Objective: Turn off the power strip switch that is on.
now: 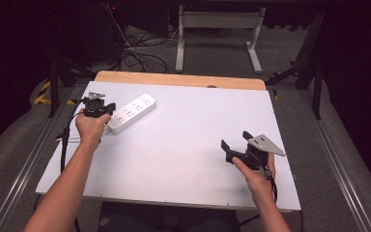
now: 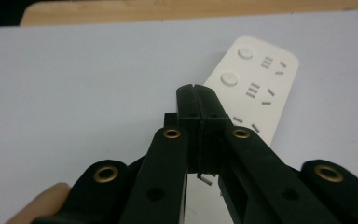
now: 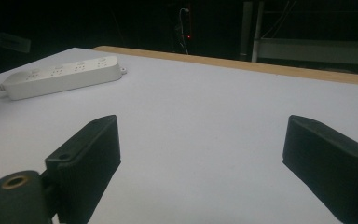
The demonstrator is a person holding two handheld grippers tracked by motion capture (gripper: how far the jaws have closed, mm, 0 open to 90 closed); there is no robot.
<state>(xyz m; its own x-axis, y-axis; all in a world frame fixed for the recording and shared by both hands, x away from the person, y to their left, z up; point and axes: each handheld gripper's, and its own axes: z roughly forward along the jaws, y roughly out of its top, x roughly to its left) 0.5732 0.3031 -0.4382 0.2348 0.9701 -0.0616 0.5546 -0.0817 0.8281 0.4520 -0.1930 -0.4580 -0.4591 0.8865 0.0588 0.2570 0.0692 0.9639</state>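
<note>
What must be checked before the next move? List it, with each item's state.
1. Left claw shut: ok, jaws pressed together, nothing visible between them.
2. Left claw over the near end of the power strip: ok; contact: cannot tell.
3. Right claw open: ok, jaws wide apart, nothing between.
4. Right claw away from the power strip: ok, it sits over the bare white table.
5. Power strip flat on the table: ok.
6. Power strip's switches on or off: cannot tell.
</note>
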